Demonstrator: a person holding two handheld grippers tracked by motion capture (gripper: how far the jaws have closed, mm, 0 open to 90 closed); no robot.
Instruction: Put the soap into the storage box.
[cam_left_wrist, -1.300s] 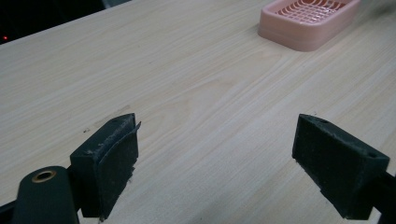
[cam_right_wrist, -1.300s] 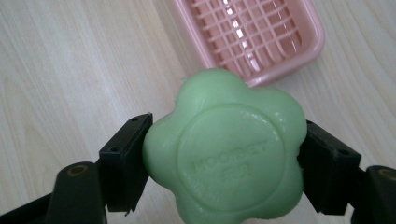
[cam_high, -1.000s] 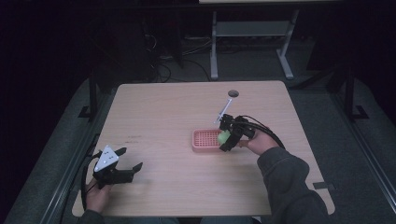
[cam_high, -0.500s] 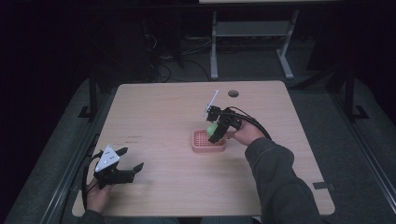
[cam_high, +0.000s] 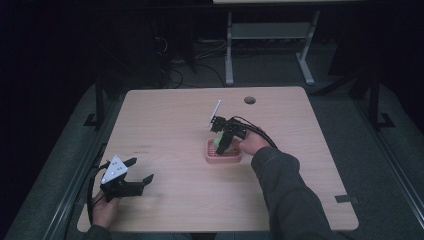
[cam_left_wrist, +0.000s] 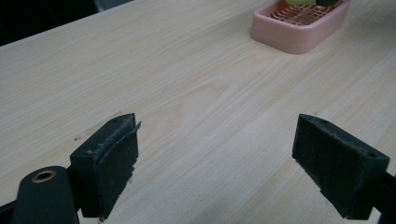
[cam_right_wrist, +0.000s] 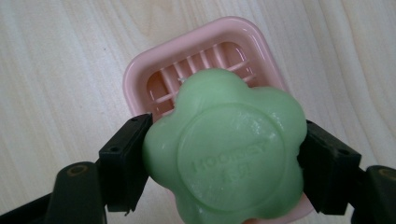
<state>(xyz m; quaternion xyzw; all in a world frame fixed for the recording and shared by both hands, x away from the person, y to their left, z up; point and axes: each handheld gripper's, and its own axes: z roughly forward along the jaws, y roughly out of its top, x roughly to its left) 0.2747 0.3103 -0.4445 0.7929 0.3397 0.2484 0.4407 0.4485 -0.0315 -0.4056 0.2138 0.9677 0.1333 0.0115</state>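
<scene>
Pale wood-grain table (cam_high: 175, 125) bearing, at its near left corner, the left gripper (cam_high: 134, 172) with jaws spread wide and empty, and, right of centre, a pink slatted soap dish (cam_high: 223, 155) beneath the right gripper (cam_high: 223, 142), jaws pinching a green flower-shaped soap bar (cam_right_wrist: 226, 151).

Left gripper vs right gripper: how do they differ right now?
The left gripper is open with nothing between its jaws; the right gripper is shut on the green soap. The left gripper sits low near the table's near-left corner, while the right gripper is over the pink soap dish at mid-table. The left gripper points across the tabletop; the right gripper points down at the dish. Both have black jaws and are hand-held.
</scene>
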